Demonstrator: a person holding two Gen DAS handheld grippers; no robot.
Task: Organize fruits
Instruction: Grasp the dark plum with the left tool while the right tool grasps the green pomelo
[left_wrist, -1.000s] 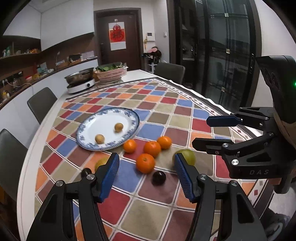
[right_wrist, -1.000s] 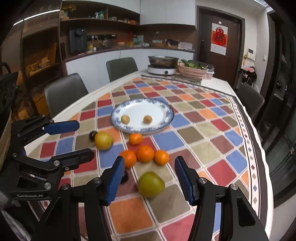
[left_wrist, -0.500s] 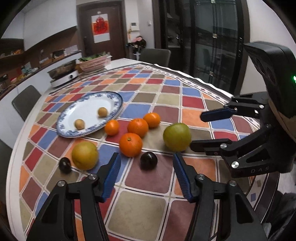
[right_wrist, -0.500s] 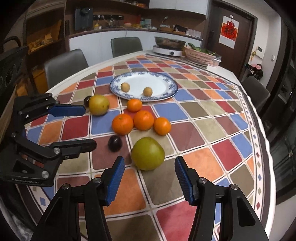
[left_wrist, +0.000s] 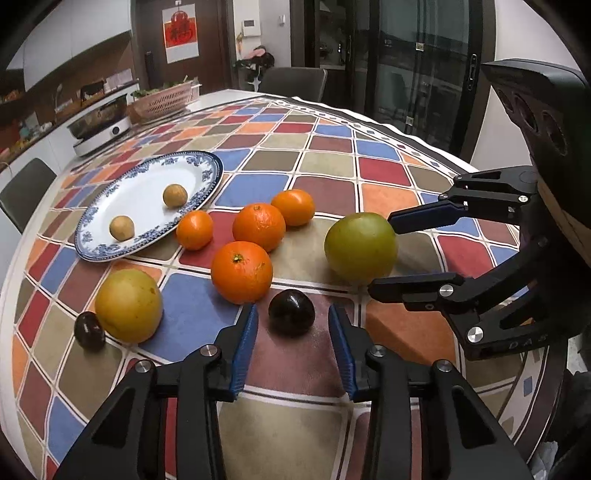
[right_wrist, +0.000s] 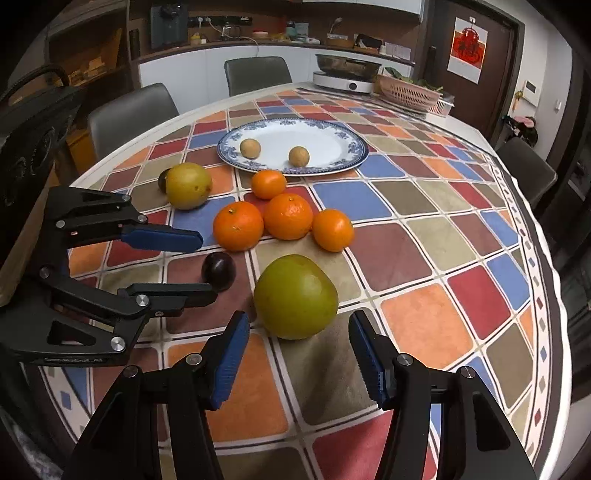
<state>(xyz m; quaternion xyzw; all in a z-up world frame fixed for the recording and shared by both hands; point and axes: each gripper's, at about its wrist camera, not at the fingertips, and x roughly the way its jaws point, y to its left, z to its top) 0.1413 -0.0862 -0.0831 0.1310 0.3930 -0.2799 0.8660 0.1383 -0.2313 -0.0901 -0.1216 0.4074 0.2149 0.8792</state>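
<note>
Fruit lay grouped on the checked cloth of the desk (right_wrist: 424, 258), near its front edge. Left gripper (left_wrist: 291, 328) was held low and level just above the cloth, jaws parted wide, with the dark plum (left_wrist: 291, 313) sitting just ahead of the tips, in line with the gap; no contact was visible and nothing was held. In the right wrist view the same gripper (right_wrist: 205, 264) reached in from the left, its blue pads lying either side of that plum (right_wrist: 218, 271). Right gripper (right_wrist: 295, 332) was likewise low and pointed forward, jaws wide apart, the green fruit (right_wrist: 295, 296) resting on the cloth just beyond the tips and centred on the gap, not gripped. From the left wrist view the right gripper (left_wrist: 380, 254) came in from the right, its fingers bracketing the near side of the green fruit (left_wrist: 361, 246); whether a pad touched it could not be told. Four oranges (right_wrist: 288, 216) sat clustered behind, some touching. A yellow fruit (right_wrist: 188, 185) lay to the left with a second dark plum (left_wrist: 89, 329) tucked against it. Blue-rimmed plate (right_wrist: 343, 162) stood farther back, holding two small brown fruits (right_wrist: 250, 148), well apart.
</note>
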